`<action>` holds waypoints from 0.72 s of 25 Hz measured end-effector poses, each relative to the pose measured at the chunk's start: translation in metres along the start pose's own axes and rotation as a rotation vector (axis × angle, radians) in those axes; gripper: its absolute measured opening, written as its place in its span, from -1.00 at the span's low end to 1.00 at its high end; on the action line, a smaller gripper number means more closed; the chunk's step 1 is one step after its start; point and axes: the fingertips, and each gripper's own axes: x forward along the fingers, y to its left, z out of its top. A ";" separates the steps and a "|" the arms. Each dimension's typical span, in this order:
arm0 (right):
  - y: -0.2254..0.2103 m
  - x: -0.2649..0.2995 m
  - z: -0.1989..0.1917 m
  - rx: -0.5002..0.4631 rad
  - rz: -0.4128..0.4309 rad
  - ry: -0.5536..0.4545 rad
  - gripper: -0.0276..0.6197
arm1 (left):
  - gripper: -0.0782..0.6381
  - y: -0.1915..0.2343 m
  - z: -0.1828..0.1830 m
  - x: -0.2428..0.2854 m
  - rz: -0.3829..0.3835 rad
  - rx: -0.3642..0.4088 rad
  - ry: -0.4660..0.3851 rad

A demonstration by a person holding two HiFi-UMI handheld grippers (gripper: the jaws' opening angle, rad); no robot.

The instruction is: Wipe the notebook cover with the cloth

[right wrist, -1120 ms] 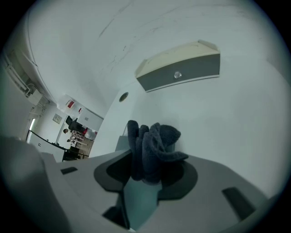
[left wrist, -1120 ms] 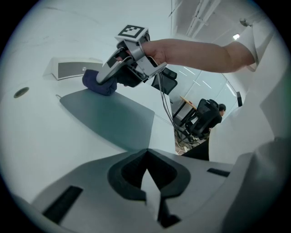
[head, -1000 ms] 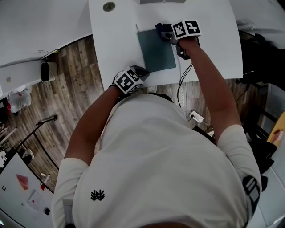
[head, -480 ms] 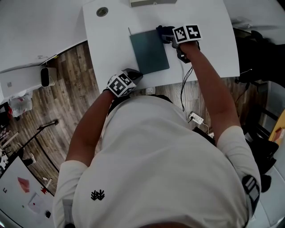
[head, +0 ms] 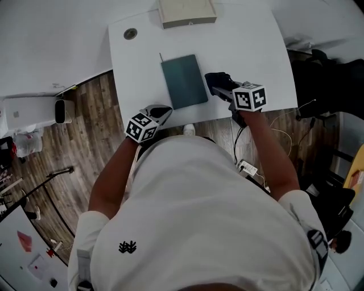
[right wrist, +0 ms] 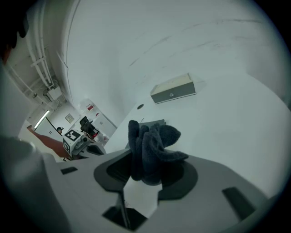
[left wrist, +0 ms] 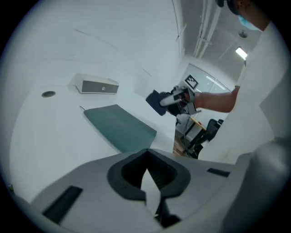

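Head view: the notebook (head: 183, 81) lies closed and flat near the middle of the counter (head: 250, 45), with a box (head: 186, 12) at the far edge. The right claw (head: 222, 86) is clamped on the bunched dark cloth (head: 215, 79), just right of the notebook and seemingly off its cover. The left claw (head: 158, 111) sits at the near counter edge, just near of the notebook, its jaws together on nothing. So the cloth is in hand. How much of the cover is wiped cannot be judged, and strokes across it probably remain.
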 end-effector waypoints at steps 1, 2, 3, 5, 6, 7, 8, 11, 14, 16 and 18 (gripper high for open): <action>0.004 -0.007 -0.004 -0.006 -0.005 -0.015 -0.45 | -0.76 0.002 0.005 -0.005 0.013 -0.030 -0.028; 0.009 -0.012 -0.009 -0.013 -0.007 -0.026 -0.45 | -0.76 0.003 0.009 -0.010 0.025 -0.061 -0.056; 0.013 -0.016 -0.013 -0.021 -0.005 -0.035 -0.45 | -0.76 0.003 0.015 -0.015 0.036 -0.093 -0.086; 0.025 -0.024 -0.021 -0.045 -0.002 -0.049 -0.45 | -0.76 0.003 0.026 -0.026 0.073 -0.147 -0.152; 0.031 -0.027 -0.024 -0.057 0.002 -0.054 -0.45 | -0.76 0.003 0.031 -0.031 0.105 -0.163 -0.181; 0.038 -0.031 -0.027 -0.069 0.008 -0.058 -0.45 | -0.76 0.002 0.036 -0.036 0.141 -0.174 -0.205; 0.044 -0.035 -0.030 -0.082 0.015 -0.062 -0.45 | -0.76 0.001 0.039 -0.040 0.174 -0.184 -0.223; 0.062 -0.044 -0.040 -0.128 0.031 -0.069 -0.45 | -0.76 -0.007 0.043 -0.049 0.212 -0.217 -0.265; 0.073 -0.053 -0.045 -0.168 0.037 -0.083 -0.45 | -0.76 -0.013 0.047 -0.055 0.226 -0.227 -0.290; 0.075 -0.060 -0.046 -0.180 0.037 -0.097 -0.45 | -0.76 -0.017 0.049 -0.058 0.233 -0.228 -0.300; 0.075 -0.065 -0.046 -0.185 0.037 -0.112 -0.45 | -0.76 -0.018 0.050 -0.059 0.238 -0.227 -0.306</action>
